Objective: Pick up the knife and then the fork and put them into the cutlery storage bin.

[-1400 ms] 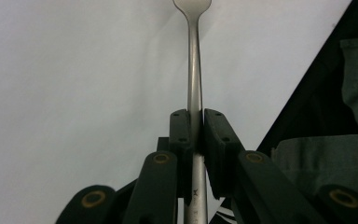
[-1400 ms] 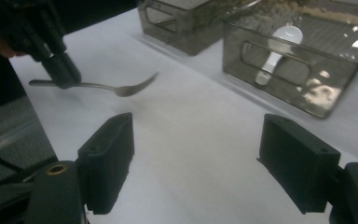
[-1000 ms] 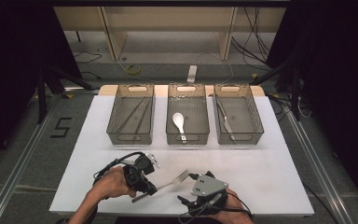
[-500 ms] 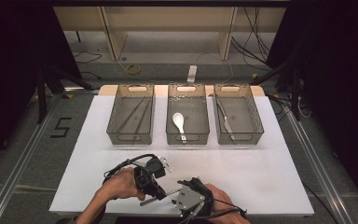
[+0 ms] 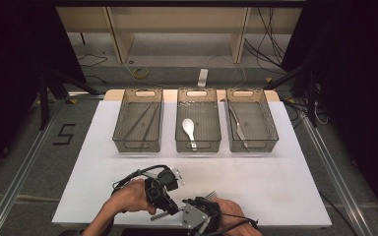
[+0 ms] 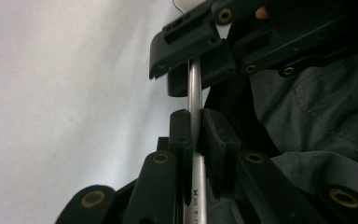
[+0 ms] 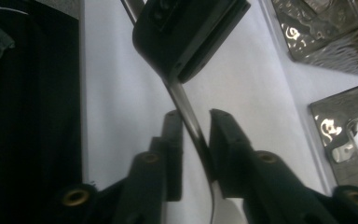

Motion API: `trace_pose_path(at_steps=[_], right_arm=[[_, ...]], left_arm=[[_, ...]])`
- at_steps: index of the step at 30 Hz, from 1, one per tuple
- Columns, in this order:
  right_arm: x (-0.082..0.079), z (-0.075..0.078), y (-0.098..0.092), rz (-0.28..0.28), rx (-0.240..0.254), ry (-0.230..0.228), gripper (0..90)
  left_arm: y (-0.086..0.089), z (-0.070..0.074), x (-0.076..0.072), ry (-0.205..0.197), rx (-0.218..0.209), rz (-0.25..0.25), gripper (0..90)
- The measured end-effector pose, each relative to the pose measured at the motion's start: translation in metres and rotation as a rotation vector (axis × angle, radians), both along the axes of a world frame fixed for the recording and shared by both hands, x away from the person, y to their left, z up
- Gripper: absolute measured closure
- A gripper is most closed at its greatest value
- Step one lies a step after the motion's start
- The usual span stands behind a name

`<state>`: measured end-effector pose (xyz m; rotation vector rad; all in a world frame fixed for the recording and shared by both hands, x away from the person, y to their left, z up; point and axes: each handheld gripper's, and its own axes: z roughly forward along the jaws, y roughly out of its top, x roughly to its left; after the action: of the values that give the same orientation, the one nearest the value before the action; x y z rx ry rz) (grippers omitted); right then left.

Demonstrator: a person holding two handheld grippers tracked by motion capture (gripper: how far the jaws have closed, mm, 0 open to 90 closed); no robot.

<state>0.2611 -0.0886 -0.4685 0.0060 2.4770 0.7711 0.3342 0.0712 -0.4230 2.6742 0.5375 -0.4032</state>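
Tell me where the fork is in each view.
High view: fork at bottom centre, tines pointing up and right.
Left gripper view: fork runs upright down the middle.
Right gripper view: fork slants through the centre.
Shared landmark: the white table cover beneath it.

Metal fork (image 5: 207, 196), lifted, above the table's near edge
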Motion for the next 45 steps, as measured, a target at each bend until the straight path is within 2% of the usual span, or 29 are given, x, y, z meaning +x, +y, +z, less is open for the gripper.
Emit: trace_pose_path(at_steps=[5,7,10,13,15,16,17,20,21,22,23,24,27,30,35,39,40,45], right_arm=[[-0.002,-0.003,0.001,0.076,-0.081,-0.037,85.6],[-0.004,-0.005,0.002,0.1,-0.095,-0.063,87.1],[-0.005,-0.006,0.002,0.114,-0.12,-0.088,87.5],[-0.002,-0.005,-0.001,0.102,-0.111,-0.085,87.7],[0.001,-0.001,-0.004,0.103,-0.119,-0.094,87.7],[0.001,0.0,-0.005,0.095,-0.105,-0.084,87.7],[0.003,0.001,-0.006,0.096,-0.107,-0.086,87.7],[0.006,0.002,-0.01,0.07,-0.103,-0.074,87.8],[0.007,0.002,-0.011,0.072,-0.108,-0.07,87.8],[0.007,0.001,-0.011,0.05,-0.081,-0.057,87.8],[0.007,0.001,-0.012,0.03,-0.079,-0.04,87.8],[0.01,0.001,-0.013,0.034,-0.079,-0.043,87.8],[0.013,0.002,-0.016,-0.012,-0.051,-0.025,87.7],[0.018,0.004,-0.022,-0.048,-0.039,-0.024,87.7],[0.028,0.01,-0.034,-0.108,-0.013,-0.009,87.7],[0.033,0.012,-0.043,-0.166,0.016,0.0,87.7],[0.036,0.013,-0.046,-0.164,0.009,-0.001,87.7],[0.045,0.017,-0.059,-0.222,0.054,0.014,87.7]], left_arm=[[0.0,0.0,0.0,0.004,-0.007,-0.006,80.9],[0.001,0.0,0.0,0.004,0.003,-0.018,80.8],[0.0,-0.001,0.0,-0.007,-0.01,-0.007,80.5],[0.001,0.003,0.0,-0.041,-0.042,0.012,78.4],[0.005,0.007,0.003,-0.068,-0.068,0.03,71.0],[0.007,0.009,0.004,-0.078,-0.082,0.046,67.4],[0.01,0.011,0.005,-0.104,-0.091,0.057,63.8],[0.018,0.017,0.009,-0.148,-0.126,0.1,55.4],[0.021,0.019,0.01,-0.154,-0.153,0.119,51.8],[0.025,0.021,0.011,-0.154,-0.17,0.136,50.1],[0.028,0.022,0.013,-0.167,-0.179,0.149,47.7],[0.031,0.024,0.013,-0.188,-0.188,0.161,44.3],[0.04,0.027,0.015,-0.221,-0.232,0.229,38.1],[0.047,0.028,0.017,-0.269,-0.26,0.272,32.3],[0.058,0.025,0.019,-0.327,-0.303,0.356,26.6],[0.066,0.025,0.018,-0.381,-0.358,0.397,24.6],[0.068,0.025,0.017,-0.389,-0.37,0.406,24.3],[0.076,0.022,0.015,-0.431,-0.415,0.442,22.2]])
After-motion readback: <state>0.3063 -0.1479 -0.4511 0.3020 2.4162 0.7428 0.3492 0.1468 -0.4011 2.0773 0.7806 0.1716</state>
